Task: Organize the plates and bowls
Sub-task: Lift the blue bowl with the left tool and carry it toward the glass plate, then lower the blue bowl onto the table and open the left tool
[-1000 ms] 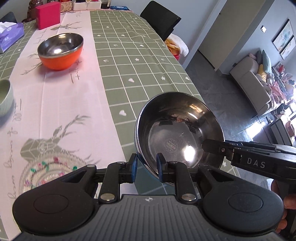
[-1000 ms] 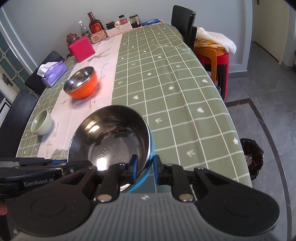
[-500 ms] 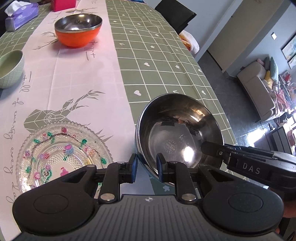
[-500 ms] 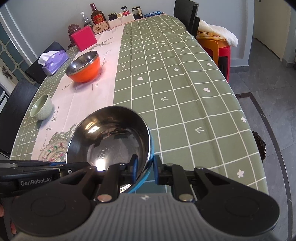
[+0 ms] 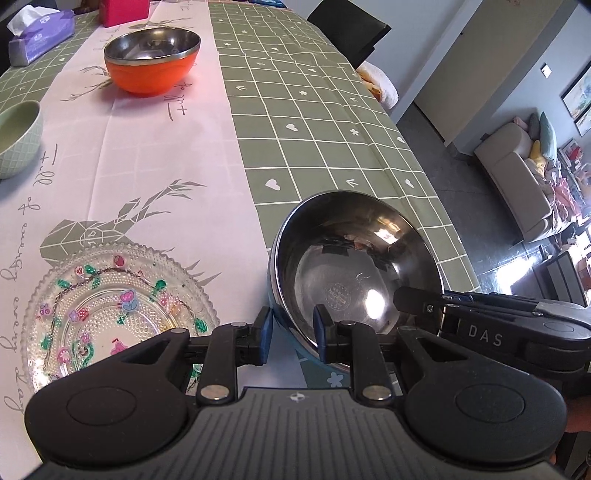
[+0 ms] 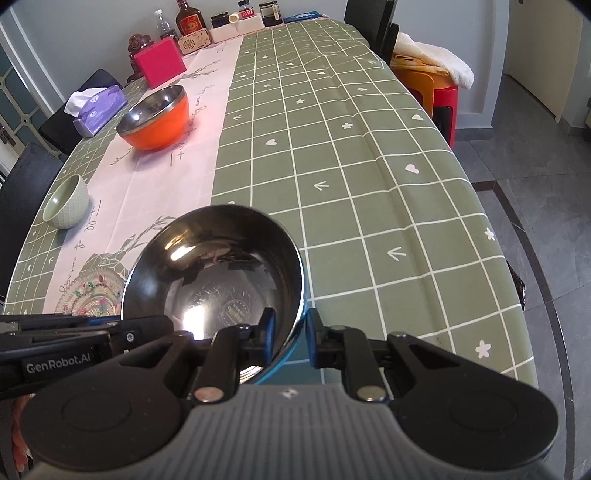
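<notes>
A steel bowl with a blue outside [image 5: 354,266] [image 6: 218,273] is held tilted above the table's near end by both grippers. My left gripper [image 5: 291,336] is shut on its near-left rim. My right gripper [image 6: 290,336] is shut on its near-right rim; it also shows in the left wrist view [image 5: 417,299]. A patterned glass plate [image 5: 110,314] [image 6: 92,291] lies on the pink runner to the left of the bowl. An orange bowl with a steel inside [image 5: 151,62] [image 6: 155,118] stands further back. A small green bowl [image 5: 14,140] [image 6: 66,203] stands at the left.
A purple tissue pack [image 6: 96,107] and a pink box [image 6: 159,66] sit at the far left. Bottles and jars [image 6: 221,22] line the far end. A black chair and an orange stool [image 6: 424,85] stand by the right edge of the table [image 6: 369,147].
Both grippers, with the steel bowl between them, have drawn back toward the near end of the table. The glass plate has come fully into the left wrist view.
</notes>
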### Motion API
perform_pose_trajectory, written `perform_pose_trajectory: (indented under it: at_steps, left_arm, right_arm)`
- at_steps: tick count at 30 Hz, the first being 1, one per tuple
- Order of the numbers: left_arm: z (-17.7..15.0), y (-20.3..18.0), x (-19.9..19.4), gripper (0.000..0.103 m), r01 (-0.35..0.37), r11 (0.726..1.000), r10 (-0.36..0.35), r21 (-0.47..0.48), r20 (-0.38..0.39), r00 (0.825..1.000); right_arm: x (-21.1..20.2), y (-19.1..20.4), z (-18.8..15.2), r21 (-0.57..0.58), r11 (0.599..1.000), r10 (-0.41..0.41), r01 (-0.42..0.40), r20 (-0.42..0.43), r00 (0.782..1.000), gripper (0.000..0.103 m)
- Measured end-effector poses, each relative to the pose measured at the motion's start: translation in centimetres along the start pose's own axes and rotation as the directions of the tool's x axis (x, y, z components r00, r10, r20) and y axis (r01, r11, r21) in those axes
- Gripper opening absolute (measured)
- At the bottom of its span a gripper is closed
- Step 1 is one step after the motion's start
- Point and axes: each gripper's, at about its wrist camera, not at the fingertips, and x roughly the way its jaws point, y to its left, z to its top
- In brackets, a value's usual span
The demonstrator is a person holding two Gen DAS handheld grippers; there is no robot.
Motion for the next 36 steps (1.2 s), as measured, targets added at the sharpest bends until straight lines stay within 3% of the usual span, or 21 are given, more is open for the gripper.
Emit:
perform_pose_trajectory:
  at_steps: [6, 8, 10, 12, 15, 18, 20, 26, 36]
  left_arm:
    - [-0.2, 0.1, -0.2, 0.027, 0.002, 1.000, -0.002, 0.010, 0.019, 1.000]
    - [-0.4, -0.2, -0.3, 0.033, -0.006, 1.000, 0.005, 0.027, 0.029, 1.000]
    - [-0.4, -0.1, -0.6, 0.051, 0.004, 1.000, -0.005, 0.017, 0.046, 0.999]
    - [-0.3, 0.1, -0.8, 0.059, 0.014, 1.000, -0.013, -0.004, 0.063, 0.998]
    - [-0.1, 0.2, -1.4, 0.064, 0.033, 0.999, -0.032, -0.010, 0.085, 0.996]
    - [-0.1, 0.0, -2.4, 0.070, 0.049, 0.999, -0.049, 0.004, 0.122, 0.991]
    - [0.1, -0.1, -3.0, 0.071, 0.051, 0.999, -0.053, 0.018, 0.140, 0.989]
    - [0.7, -0.1, -5.0, 0.071, 0.049, 0.997, -0.060, 0.061, 0.182, 0.982]
    - [1.2, 1.0, -7.5, 0.071, -0.015, 0.986, -0.023, 0.167, 0.223, 0.975]
  right_arm:
    - [0.2, 0.3, 0.0, -0.009, 1.000, -0.001, 0.001, -0.001, 1.000, 0.019]
    - [0.2, 0.3, 0.0, -0.011, 1.000, 0.000, 0.000, 0.001, 1.000, 0.021]
    - [0.2, 0.4, 0.0, -0.017, 1.000, -0.003, 0.003, 0.006, 1.000, 0.022]
    - [0.1, 0.6, -0.1, -0.031, 0.999, -0.007, 0.007, 0.015, 1.000, 0.034]
    - [-0.4, 0.9, -0.1, -0.058, 0.998, -0.022, 0.024, 0.039, 0.999, 0.042]
    - [-0.9, 1.1, 0.1, -0.068, 0.997, -0.022, 0.026, 0.062, 0.998, 0.057]
    - [-1.3, 1.3, 0.2, -0.076, 0.997, -0.020, 0.025, 0.076, 0.997, 0.064]
    - [-2.8, 2.1, 0.5, -0.101, 0.994, -0.014, 0.026, 0.120, 0.993, 0.068]
    - [-5.7, 5.0, 1.8, -0.185, 0.983, 0.026, 0.013, 0.207, 0.978, 0.076]
